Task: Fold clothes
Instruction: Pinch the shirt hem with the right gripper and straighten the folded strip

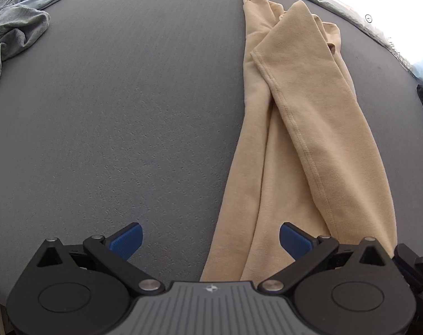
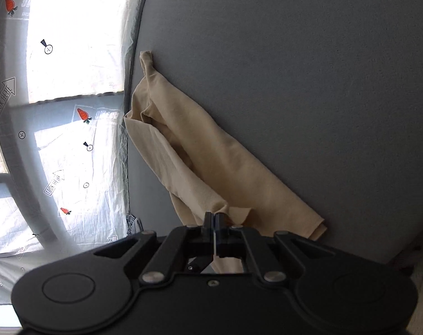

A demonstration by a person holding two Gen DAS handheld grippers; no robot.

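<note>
While left gripper (image 1: pixel 210 240) gapes, right gripper (image 2: pixel 214 217) pinches beige garment (image 2: pixel 211 167).

"LOOK HERE" arrows are printed on the white sheet (image 2: pixel 71 153) with strawberries.

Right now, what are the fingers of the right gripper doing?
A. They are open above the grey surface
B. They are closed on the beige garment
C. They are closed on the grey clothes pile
B: the right gripper pinches a bunched edge of the beige garment.
</note>
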